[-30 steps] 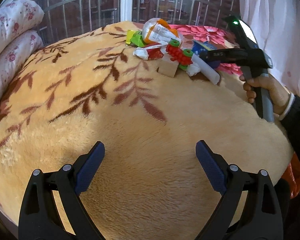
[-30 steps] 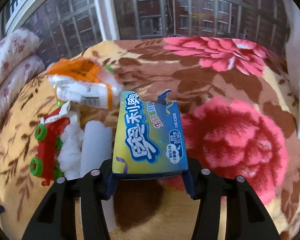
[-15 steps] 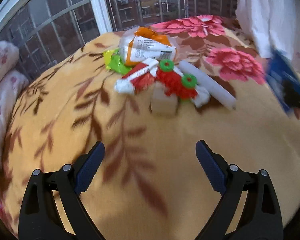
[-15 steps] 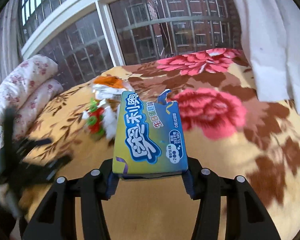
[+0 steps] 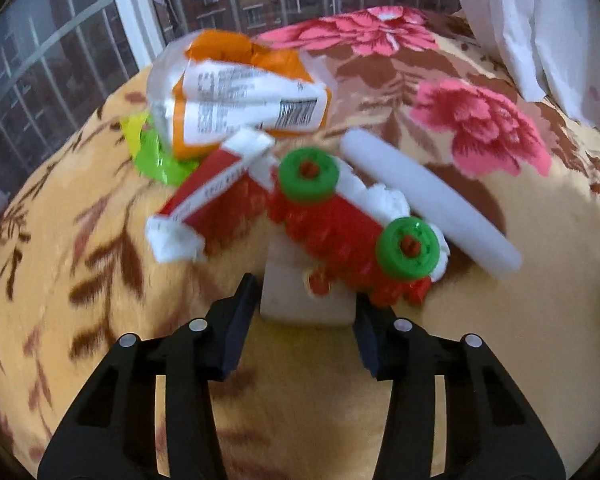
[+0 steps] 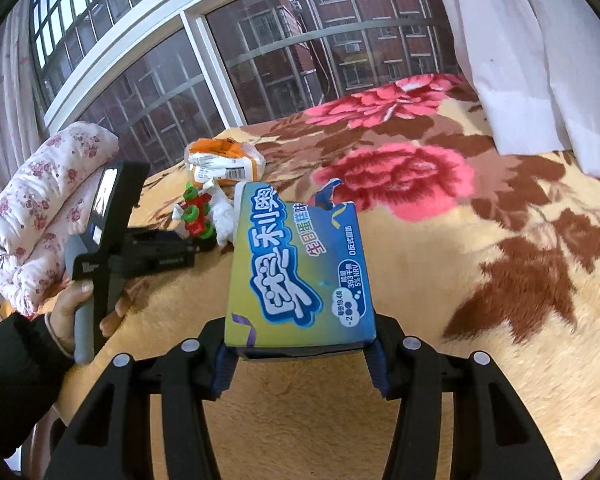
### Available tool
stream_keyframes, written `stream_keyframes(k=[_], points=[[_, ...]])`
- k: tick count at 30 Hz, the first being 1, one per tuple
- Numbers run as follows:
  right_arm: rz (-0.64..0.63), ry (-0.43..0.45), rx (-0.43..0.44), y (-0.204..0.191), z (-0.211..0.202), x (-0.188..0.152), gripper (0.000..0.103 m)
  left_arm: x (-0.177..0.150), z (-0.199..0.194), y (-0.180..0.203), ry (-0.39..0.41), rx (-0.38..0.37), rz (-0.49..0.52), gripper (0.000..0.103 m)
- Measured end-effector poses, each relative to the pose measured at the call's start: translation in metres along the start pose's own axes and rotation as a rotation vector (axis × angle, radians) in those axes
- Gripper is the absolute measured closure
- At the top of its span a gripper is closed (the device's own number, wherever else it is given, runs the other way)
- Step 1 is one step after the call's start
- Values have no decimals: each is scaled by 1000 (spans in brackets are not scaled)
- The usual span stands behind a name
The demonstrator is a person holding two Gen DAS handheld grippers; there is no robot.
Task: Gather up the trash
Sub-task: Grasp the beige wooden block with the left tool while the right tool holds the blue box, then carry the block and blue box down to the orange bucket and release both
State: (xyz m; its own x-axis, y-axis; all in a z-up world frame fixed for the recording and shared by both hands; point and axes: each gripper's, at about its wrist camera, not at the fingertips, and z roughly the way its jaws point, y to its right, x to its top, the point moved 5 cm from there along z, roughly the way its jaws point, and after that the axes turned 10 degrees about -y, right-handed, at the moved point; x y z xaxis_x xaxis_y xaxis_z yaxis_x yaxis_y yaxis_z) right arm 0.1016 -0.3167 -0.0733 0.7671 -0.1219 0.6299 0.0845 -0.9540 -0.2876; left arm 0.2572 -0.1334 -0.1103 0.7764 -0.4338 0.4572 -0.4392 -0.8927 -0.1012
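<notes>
My right gripper point(image 6: 300, 360) is shut on a blue and yellow snack box point(image 6: 300, 272) and holds it above the blanket. My left gripper point(image 5: 306, 308) has its jaws closed in on both sides of a small beige block point(image 5: 300, 296) at the front of the trash pile; contact looks made. The pile holds a red toy with green wheels point(image 5: 352, 220), a red and white wrapper point(image 5: 204, 200), an orange and white bag point(image 5: 244, 96), a green wrapper point(image 5: 156, 156), a white foam stick point(image 5: 424, 200) and crumpled white tissue point(image 5: 384, 196). The pile also shows in the right wrist view point(image 6: 212, 200).
The bed is covered by a tan blanket with brown leaves and pink flowers point(image 6: 500, 280). A barred window point(image 6: 260, 60) lies behind, a white curtain point(image 6: 520, 40) at right, a rolled floral quilt point(image 6: 40, 208) at left. The left gripper's handle and hand show in the right wrist view point(image 6: 96, 248).
My left gripper moved forward to the pile and narrowed its jaws around the beige block. My right gripper lifted and pulled back with the snack box.
</notes>
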Motion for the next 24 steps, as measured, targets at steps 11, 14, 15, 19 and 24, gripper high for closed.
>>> stream_keyframes(k=[11,14,15,19,24], points=[[18,-6,19,1,-6,-4,51,-5,-16,3,-63,51,32,69],[-12,-8,31,-8,-10,-6,51,-16,-35,0,-83,173,84,69],[-13,-9,37,-11,-10,-6,51,-20,-44,-2,-68,256,116,69],[-18,-8,73,-22,-14,-9,51,-41,-75,-12,-29,234,79,69],[-73,-6,98,-50,-26,-17,51,-89,-118,-18,81,-24,-134,69]])
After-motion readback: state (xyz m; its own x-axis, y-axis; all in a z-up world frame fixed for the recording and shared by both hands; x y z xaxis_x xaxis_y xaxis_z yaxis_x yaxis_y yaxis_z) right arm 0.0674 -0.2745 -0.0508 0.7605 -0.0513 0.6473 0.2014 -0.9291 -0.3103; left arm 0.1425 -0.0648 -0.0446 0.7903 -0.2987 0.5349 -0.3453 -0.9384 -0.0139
